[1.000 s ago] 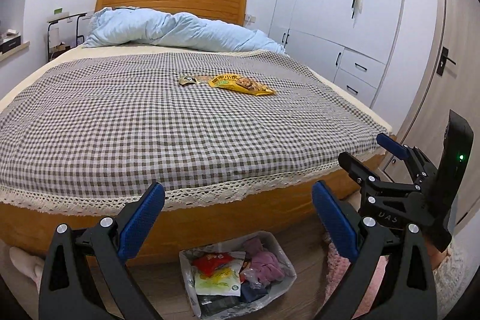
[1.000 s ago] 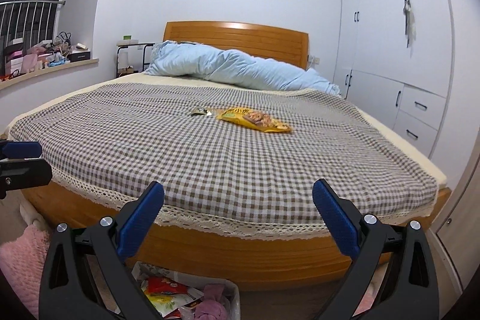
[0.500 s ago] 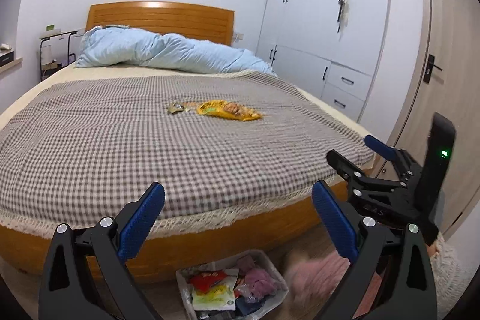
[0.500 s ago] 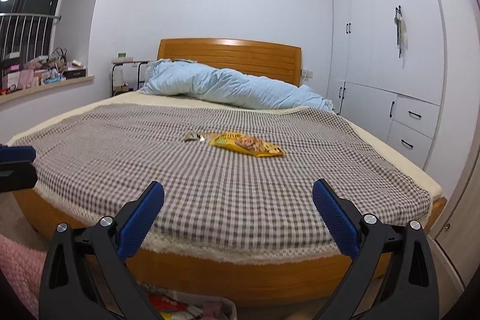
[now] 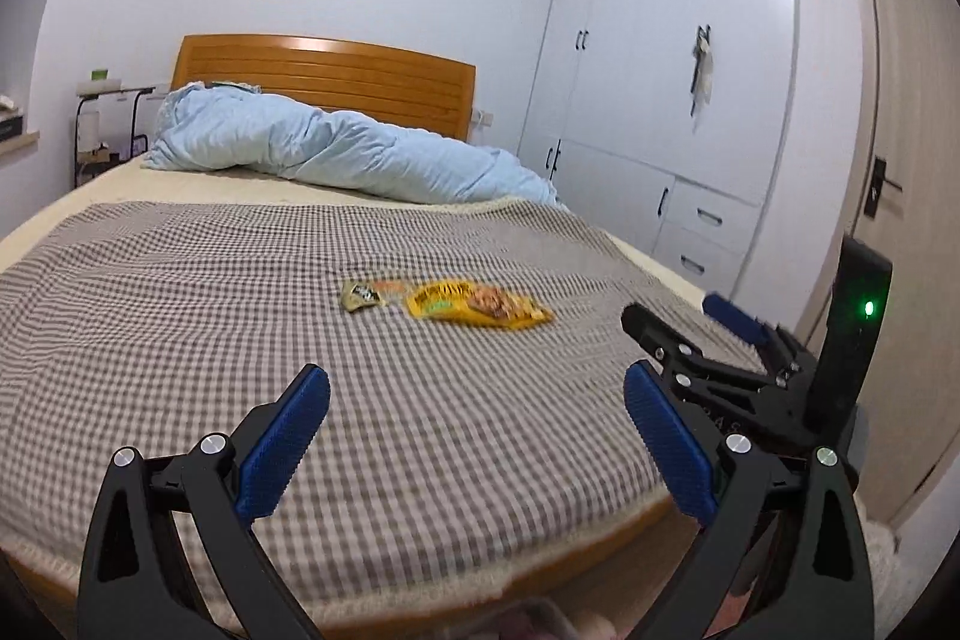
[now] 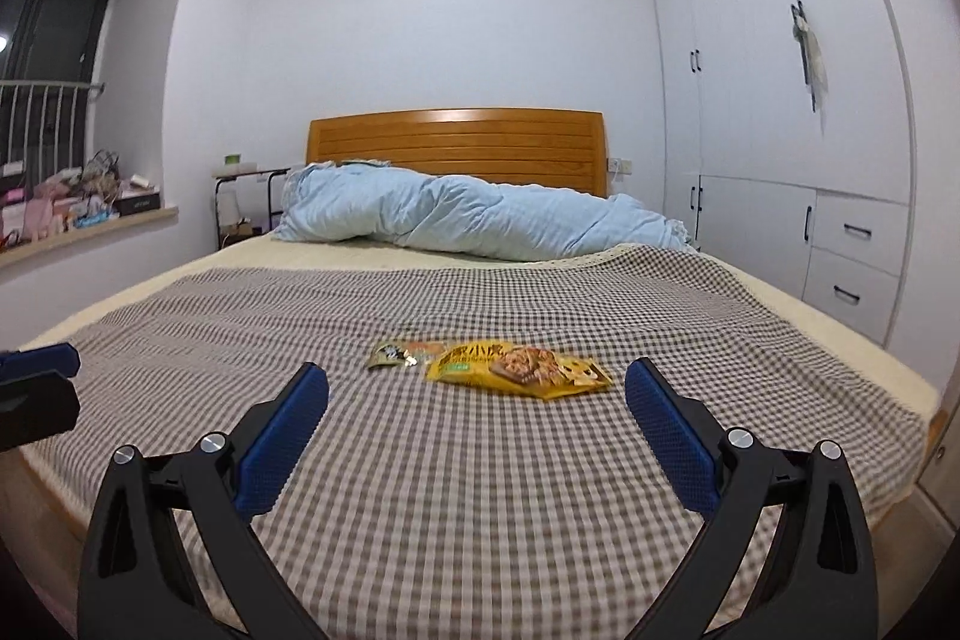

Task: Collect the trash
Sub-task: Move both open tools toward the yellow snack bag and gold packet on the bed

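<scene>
On the bed [image 6: 180, 340], near frame center, 2 wrappers lie side by side: the small wrapper [image 6: 393, 355] left, touching the snack bag [image 6: 519, 369]. Behind them, the duvet [image 6: 480, 217] lies before the headboard [image 6: 456, 142]. The wardrobe [image 6: 780, 130] fills the right.

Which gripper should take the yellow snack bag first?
Probably right. The yellow snack bag lies almost centred ahead of the open right gripper; from the left gripper it sits farther off.
</scene>
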The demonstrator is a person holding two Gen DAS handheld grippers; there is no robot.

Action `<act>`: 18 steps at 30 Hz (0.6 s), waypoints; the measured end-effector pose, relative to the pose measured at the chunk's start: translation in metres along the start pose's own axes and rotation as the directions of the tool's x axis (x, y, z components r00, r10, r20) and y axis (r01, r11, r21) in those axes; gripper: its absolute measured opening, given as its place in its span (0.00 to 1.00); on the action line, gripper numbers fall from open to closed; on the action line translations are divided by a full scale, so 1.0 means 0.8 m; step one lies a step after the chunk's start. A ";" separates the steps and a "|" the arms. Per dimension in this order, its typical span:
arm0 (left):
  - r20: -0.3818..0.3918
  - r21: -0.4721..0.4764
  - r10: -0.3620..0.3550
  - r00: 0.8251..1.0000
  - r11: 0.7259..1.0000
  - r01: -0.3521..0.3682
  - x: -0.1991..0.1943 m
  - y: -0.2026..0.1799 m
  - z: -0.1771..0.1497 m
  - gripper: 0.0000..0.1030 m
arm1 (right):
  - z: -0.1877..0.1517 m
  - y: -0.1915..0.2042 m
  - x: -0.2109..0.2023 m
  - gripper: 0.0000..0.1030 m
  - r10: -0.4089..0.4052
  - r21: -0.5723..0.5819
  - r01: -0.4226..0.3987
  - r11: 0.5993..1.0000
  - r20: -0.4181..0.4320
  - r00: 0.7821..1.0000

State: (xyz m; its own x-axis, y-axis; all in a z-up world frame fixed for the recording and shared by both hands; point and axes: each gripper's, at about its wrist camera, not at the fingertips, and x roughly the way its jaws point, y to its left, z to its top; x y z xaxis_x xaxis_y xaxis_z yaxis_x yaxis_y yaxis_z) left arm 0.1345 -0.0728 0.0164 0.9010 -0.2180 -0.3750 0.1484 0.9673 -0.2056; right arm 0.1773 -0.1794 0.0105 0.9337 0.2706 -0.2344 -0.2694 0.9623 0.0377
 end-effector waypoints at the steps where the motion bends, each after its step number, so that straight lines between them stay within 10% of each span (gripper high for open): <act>1: 0.000 -0.011 -0.004 1.000 1.000 0.004 0.009 0.006 0.002 0.92 | -0.001 -0.004 0.012 0.92 -0.013 0.007 0.013 1.000 0.003 1.000; 18: -0.015 -0.097 -0.033 0.999 0.995 0.031 0.162 0.085 0.042 0.92 | 0.007 -0.034 0.140 0.92 -0.172 0.112 0.161 0.981 0.092 0.981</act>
State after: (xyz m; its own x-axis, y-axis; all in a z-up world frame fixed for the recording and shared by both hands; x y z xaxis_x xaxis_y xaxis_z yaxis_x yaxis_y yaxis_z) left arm 0.2748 -0.0311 -0.0153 0.8895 -0.2517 -0.3814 0.1363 0.9428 -0.3044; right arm 0.2901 -0.1748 -0.0113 0.9838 0.1027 -0.1470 -0.0873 0.9904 0.1075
